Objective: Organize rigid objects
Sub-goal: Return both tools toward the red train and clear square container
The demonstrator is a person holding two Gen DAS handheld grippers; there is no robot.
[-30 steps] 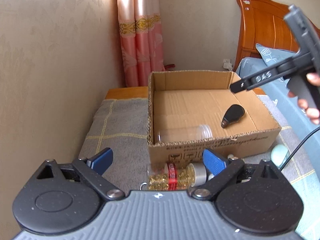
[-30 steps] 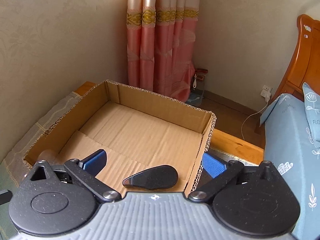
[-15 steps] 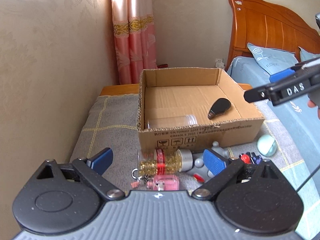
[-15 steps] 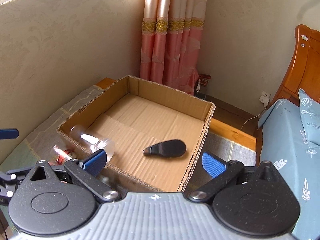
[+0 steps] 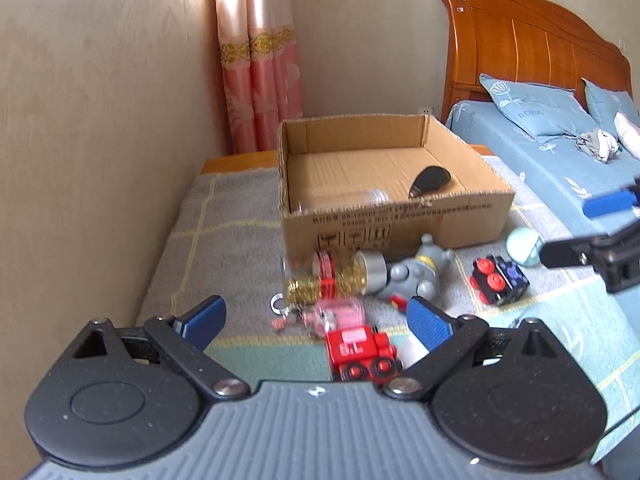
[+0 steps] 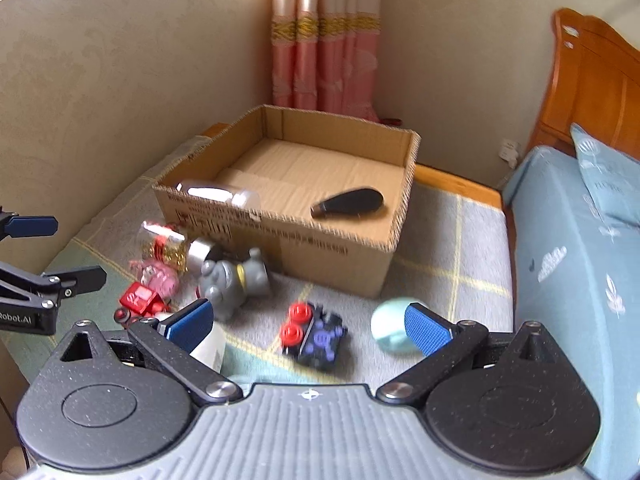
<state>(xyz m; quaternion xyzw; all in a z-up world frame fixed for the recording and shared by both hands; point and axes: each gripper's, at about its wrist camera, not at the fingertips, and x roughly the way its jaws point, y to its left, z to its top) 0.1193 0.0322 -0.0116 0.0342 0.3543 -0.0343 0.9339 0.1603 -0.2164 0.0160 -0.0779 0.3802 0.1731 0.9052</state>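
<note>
An open cardboard box (image 5: 400, 224) (image 6: 352, 246) stands on a grey blanket; inside lie a black oval object (image 5: 430, 181) (image 6: 348, 202) and a clear plastic jar (image 6: 218, 194). In front of it lie a jar of gold beads (image 5: 336, 278), a grey elephant toy (image 5: 420, 276) (image 6: 234, 280), a pink toy (image 5: 336, 316), a red toy train (image 5: 360, 352), a black block with red studs (image 5: 498, 280) (image 6: 312, 332) and a pale green ball (image 5: 524, 240) (image 6: 390, 326). My left gripper (image 5: 316, 318) is open above the train. My right gripper (image 6: 308, 322) is open above the black block.
A beige wall runs along the left. A pink curtain (image 5: 260, 80) hangs behind the box. A bed with blue bedding (image 5: 560, 152) and wooden headboard (image 5: 520, 48) is on the right. A white object (image 6: 210, 346) lies under my right gripper's left finger.
Both grippers have pulled back from the box and risen, so the loose toys in front of it have come into view. Both stay open and empty.
</note>
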